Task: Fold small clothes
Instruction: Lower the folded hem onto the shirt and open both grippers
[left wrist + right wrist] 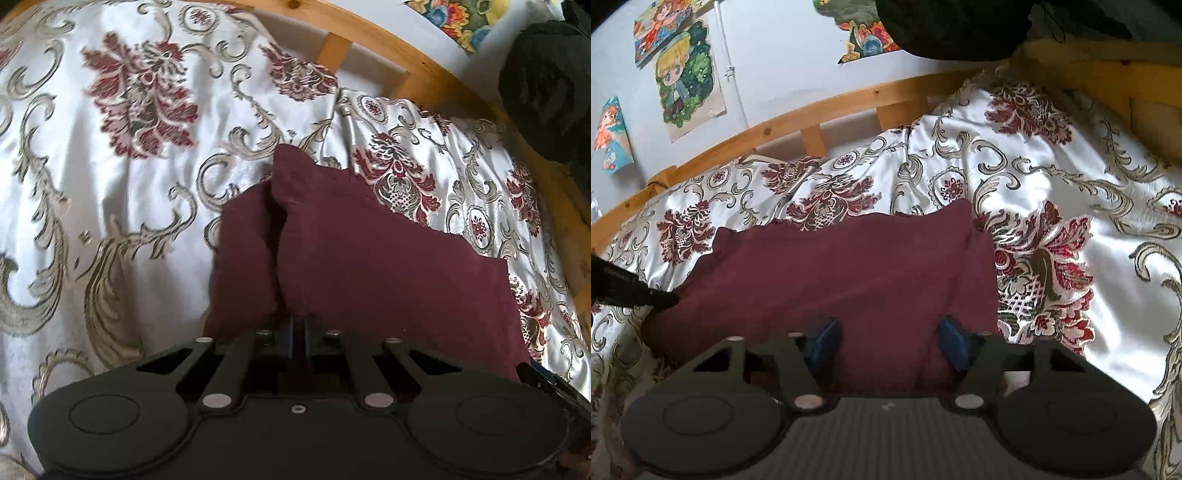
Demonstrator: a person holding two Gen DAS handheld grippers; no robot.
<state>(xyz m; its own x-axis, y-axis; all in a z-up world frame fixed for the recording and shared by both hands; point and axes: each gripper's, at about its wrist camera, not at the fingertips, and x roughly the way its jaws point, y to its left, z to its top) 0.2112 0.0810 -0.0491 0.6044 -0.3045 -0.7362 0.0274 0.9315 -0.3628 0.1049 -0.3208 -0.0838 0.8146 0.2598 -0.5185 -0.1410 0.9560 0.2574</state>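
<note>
The maroon cloth (369,266) lies on the bedspread (92,184), near the wooden rail (424,77). Left gripper (299,325) is pinched together on the near edge w/ the fabric bunching up from it, prob to lift that side for a fold. Right gripper (886,339) sits on the other near corner, blue pads (822,341) either side of the cloth but apart, not squeezing afaict; can't see under the fabric tho.
</note>
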